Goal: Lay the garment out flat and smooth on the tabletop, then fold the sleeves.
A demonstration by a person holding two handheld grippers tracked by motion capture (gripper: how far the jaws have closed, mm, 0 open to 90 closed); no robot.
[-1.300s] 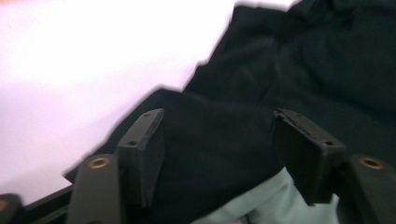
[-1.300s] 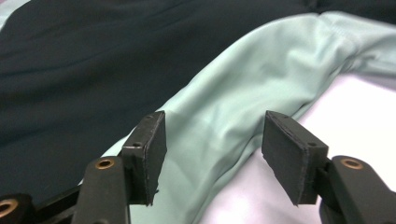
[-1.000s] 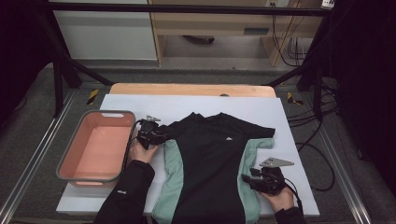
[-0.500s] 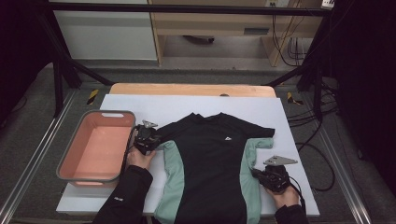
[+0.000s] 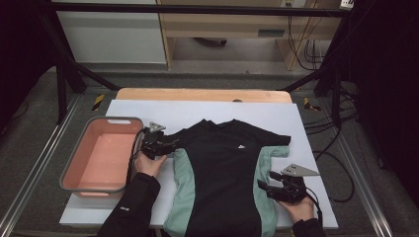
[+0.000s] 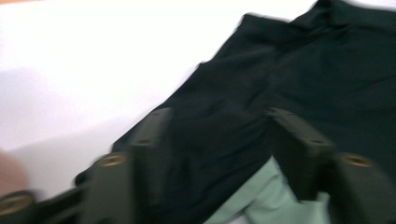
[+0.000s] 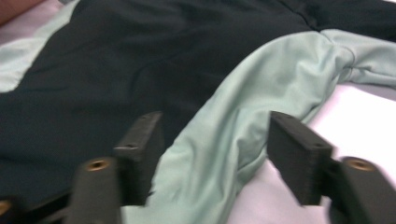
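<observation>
Shirt (image 5: 225, 173) flat, collar away from person; both claws just opened, seemingly released.

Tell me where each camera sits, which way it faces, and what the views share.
High view: fixed above the person's side, looking forward and down on the table, shirt and tub; both forearms, left gripper and right gripper show.
Left gripper view: rides the left gripper, looks along its parted jaws at the shirt's black sleeve.
Right gripper view: rides the right gripper, looks along its parted jaws at the shirt's green side panel.
Shared: all three show the shirt; both jaws have just been opening, fabric between them.
</observation>
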